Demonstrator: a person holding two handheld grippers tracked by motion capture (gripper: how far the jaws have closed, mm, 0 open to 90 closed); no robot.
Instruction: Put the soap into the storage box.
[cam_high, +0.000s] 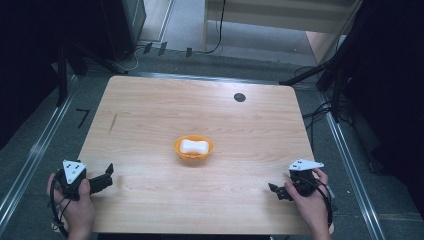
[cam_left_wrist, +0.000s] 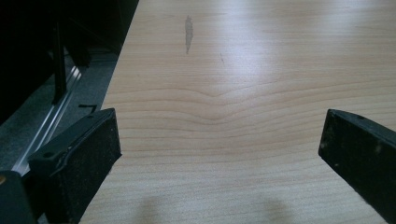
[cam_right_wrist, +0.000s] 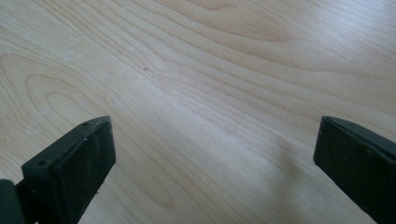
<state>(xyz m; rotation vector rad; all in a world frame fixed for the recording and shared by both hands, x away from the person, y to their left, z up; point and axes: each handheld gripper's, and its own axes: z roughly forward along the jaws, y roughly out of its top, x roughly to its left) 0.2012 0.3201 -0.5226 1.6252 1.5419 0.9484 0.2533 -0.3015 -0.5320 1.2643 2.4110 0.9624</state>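
Soap (cam_high: 194, 146), white, lies in an orange bowl (cam_high: 179, 148) midway ahead of both released tongs (cam_high: 108, 172) (cam_high: 274, 188); bare worktop (cam_high: 150, 110) between.

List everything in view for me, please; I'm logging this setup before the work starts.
bowl: one, orange, middle of the table
white block: one, white, lying inside the bowl
table: one, light wood
round hole: one, dark, far right part of the tabletop
left gripper: one, black with grey plate, near left edge, jaws open, nothing held
right gripper: one, black with grey plate, near right edge, jaws open, nothing held
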